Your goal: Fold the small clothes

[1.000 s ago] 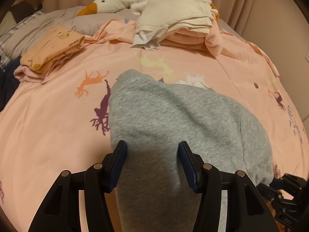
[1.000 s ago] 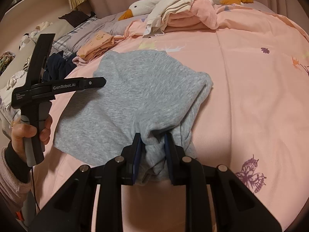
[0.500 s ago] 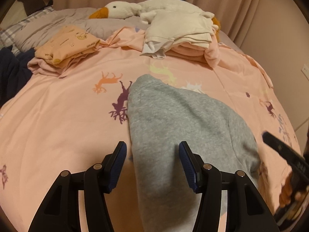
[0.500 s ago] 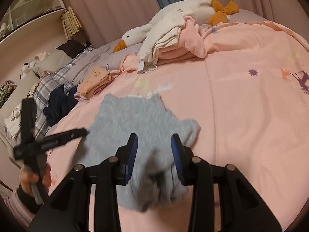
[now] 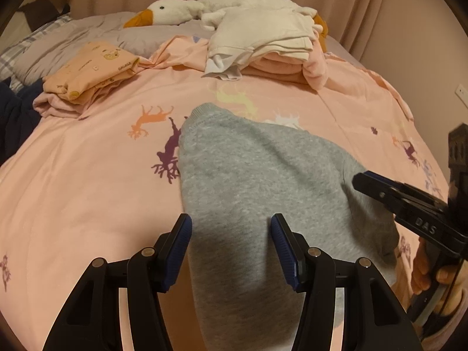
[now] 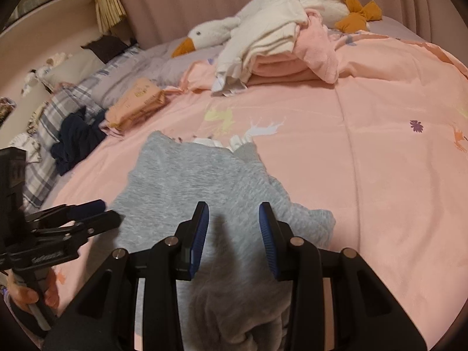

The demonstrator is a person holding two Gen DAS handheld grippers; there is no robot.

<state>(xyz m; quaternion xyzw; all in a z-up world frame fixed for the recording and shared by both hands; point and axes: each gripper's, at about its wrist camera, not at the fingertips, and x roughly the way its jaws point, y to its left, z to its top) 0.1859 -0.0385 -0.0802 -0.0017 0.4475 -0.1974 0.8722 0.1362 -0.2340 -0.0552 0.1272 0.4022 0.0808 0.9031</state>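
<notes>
Grey sweatshirt (image 5: 257, 181) spread flat on pink duvet (image 5: 73, 181), seen past left gripper (image 5: 231, 248), jaws apart and empty above the cloth. From the right wrist: same sweatshirt (image 6: 187, 193) rumpled below right gripper (image 6: 234, 237), jaws just opened, released, nothing pinched. Folded orange garment (image 6: 137, 102) near pillows.

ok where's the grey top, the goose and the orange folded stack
grey top (image 5: 248, 169), left wrist view, middle of its body
goose (image 5: 172, 14), left wrist view, its head
orange stack (image 5: 93, 70), left wrist view, top layer
</notes>
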